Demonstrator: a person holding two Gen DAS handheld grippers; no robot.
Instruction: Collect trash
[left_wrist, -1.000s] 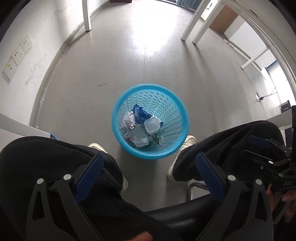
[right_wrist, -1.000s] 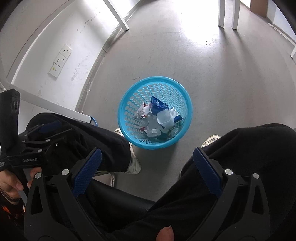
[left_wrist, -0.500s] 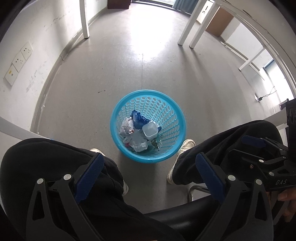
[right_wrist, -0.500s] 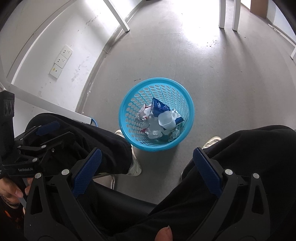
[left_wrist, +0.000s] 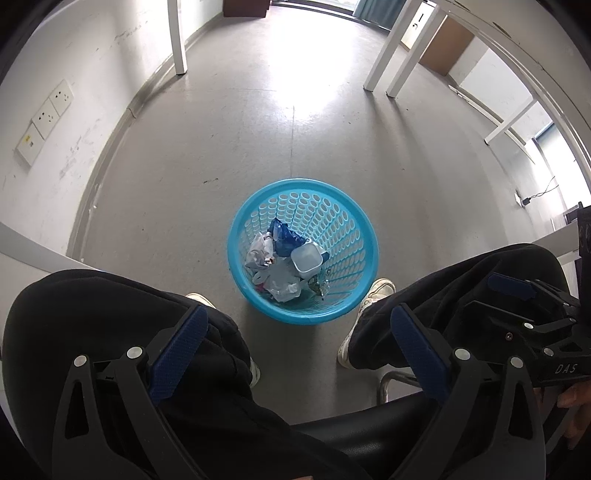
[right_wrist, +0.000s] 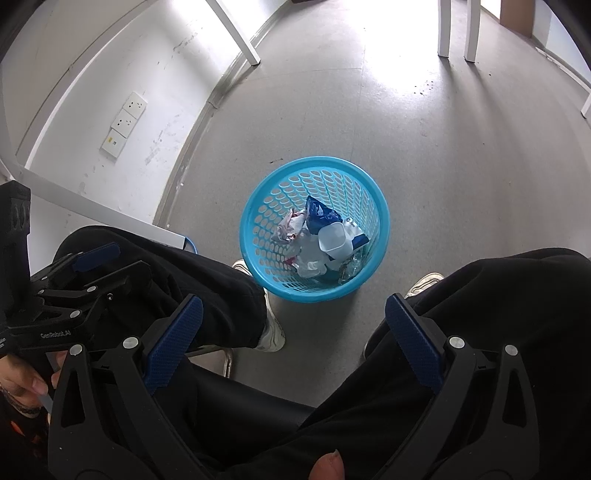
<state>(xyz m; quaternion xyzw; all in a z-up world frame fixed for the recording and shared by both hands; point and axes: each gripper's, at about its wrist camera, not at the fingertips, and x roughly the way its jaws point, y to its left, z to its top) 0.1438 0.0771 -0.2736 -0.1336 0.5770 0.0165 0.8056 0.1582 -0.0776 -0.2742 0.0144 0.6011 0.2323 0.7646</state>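
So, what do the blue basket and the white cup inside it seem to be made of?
The blue basket looks like molded plastic: uniform glossy colour, with regular rows of oval holes in its wall. The white cup seems to be thin, translucent plastic with a matte, milky look; it could be a small food tub.

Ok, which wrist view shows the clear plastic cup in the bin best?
The right wrist view: the clear plastic cup lies on its side atop the trash in the blue basket, showing its open mouth. The left wrist view shows the cup smaller, with its shape harder to read.
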